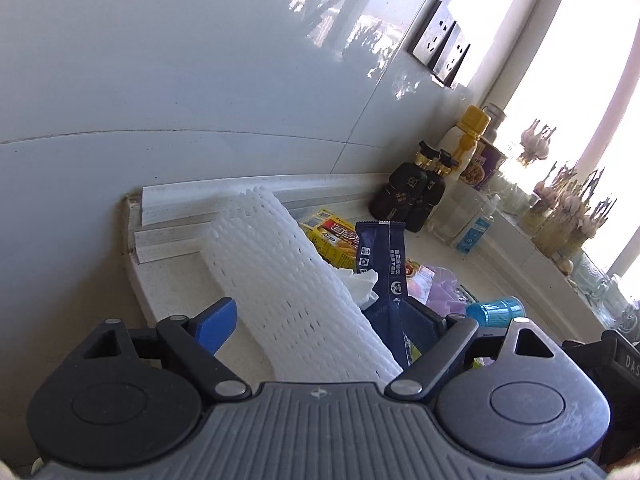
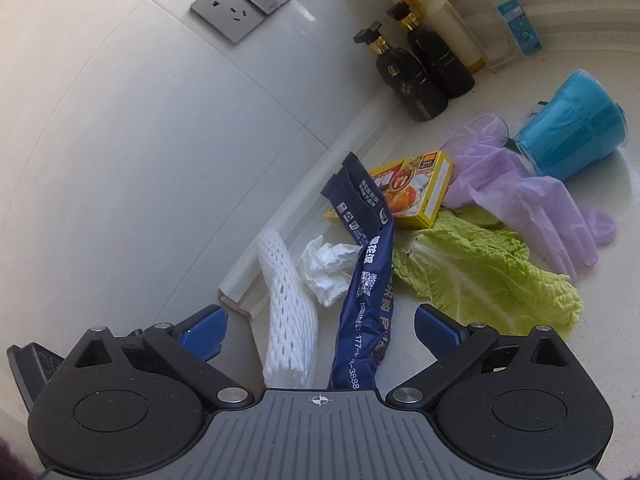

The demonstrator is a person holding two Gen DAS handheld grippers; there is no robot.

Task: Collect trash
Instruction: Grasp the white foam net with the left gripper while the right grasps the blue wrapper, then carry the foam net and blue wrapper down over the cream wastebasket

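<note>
Trash lies on a white counter by the wall. A white foam net sleeve (image 1: 288, 292) lies between the open fingers of my left gripper (image 1: 320, 320); it also shows in the right wrist view (image 2: 286, 320). A dark blue wrapper (image 2: 362, 280) runs between the open fingers of my right gripper (image 2: 320, 330), and shows in the left wrist view (image 1: 386, 264). Beside it lie a crumpled white tissue (image 2: 328, 268), a yellow box (image 2: 416, 190), a cabbage leaf (image 2: 480, 276), a purple glove (image 2: 532, 196) and a blue cup (image 2: 576, 132) on its side.
Two dark bottles (image 2: 424, 68), a cream bottle (image 2: 440, 16) and a spray bottle (image 2: 512, 12) stand by the wall. Wall sockets (image 2: 248, 0) are above. Garlic and glassware (image 1: 568, 208) line the window sill. A white moulding strip (image 1: 224, 200) runs along the counter's back.
</note>
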